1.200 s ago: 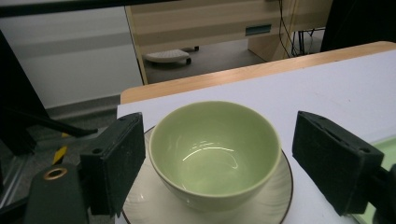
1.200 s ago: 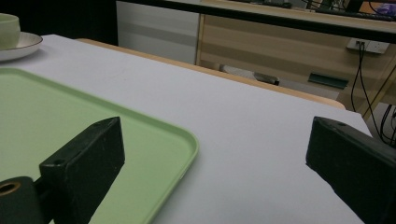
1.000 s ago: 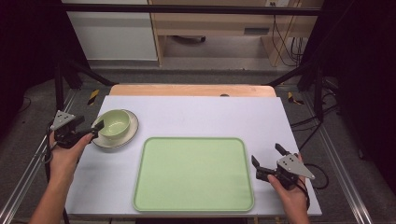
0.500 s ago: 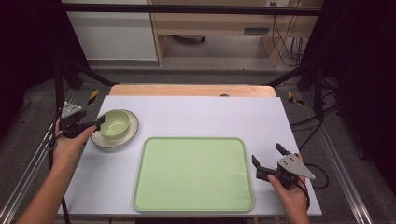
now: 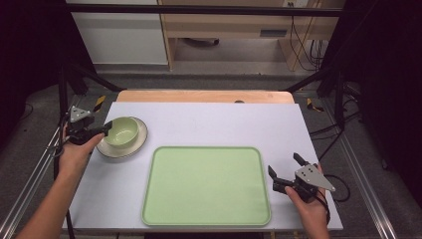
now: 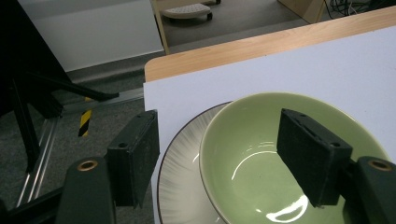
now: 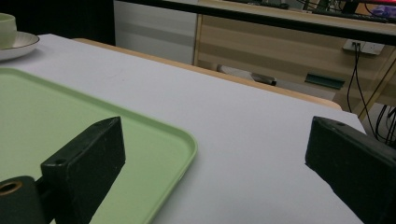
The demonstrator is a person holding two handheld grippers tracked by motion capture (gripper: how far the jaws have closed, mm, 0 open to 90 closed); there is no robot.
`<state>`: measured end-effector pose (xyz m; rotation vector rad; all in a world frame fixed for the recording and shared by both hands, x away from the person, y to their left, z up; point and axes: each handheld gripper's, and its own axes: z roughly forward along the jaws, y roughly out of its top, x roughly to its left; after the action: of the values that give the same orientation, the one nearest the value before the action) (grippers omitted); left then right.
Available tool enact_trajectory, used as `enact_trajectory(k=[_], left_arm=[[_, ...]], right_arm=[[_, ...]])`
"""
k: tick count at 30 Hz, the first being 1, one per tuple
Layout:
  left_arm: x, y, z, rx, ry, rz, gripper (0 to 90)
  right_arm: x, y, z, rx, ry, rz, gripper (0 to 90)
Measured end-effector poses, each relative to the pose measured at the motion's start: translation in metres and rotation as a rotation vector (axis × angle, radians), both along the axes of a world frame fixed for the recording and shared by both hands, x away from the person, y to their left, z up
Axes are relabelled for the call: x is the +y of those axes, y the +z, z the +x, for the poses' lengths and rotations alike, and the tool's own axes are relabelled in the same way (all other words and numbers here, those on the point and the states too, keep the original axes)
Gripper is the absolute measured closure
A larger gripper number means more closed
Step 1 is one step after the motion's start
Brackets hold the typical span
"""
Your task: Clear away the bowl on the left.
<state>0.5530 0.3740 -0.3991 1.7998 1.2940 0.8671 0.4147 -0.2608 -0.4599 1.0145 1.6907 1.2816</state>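
At the left of the frame my left gripper [image 5: 102, 130] straddles the green bowl's [image 5: 122, 131] rim on its plate [image 5: 141, 142], jaws just closing, not yet pressing. At lower right my right gripper [image 5: 283, 166] rests beside the tray [image 5: 206, 186], jaws wide and holding nothing.

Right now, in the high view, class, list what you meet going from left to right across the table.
Left gripper → green bowl on its plate → green tray → right gripper.
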Motion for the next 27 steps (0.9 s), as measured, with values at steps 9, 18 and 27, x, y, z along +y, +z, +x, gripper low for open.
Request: enact_trajectory(k=[9,18,27], left_arm=[[0.002,-0.01,0.009,0.069,0.055,-0.038,36.2],[0.001,-0.026,0.015,0.158,0.072,-0.026,46.1],[0.003,-0.038,0.019,0.211,0.09,-0.056,53.8]], right_arm=[[0.001,0.0,0.0,0.002,0.001,0.002,5.2],[0.0,-0.002,0.001,0.006,0.001,0.004,5.2],[0.002,-0.003,0.002,0.013,0.008,0.002,5.2]])
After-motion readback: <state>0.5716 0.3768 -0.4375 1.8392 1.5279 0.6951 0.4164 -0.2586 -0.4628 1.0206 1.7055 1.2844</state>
